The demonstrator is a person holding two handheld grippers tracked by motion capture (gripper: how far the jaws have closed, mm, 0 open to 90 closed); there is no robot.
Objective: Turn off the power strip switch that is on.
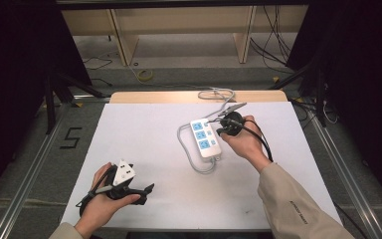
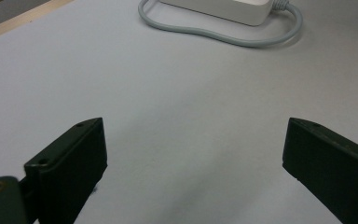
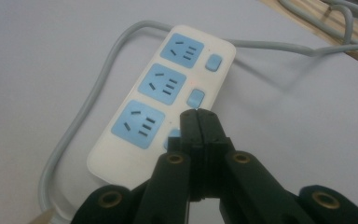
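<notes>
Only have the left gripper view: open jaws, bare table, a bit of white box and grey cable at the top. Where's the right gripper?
Observer: Over a power strip is the right gripper, jaws shut with nothing between them.
Operator: Over which part?
Observer: The tips sit at the blue switch nearest that gripper's camera. I can't tell if they touch it.
Operator: How many outlets?
Observer: Three blue sockets in a row, with a switch beside each.
Operator: Where am I relative to it?
Observer: In the high view the left gripper is near the front-left corner of the table, well apart from the strip.
</notes>
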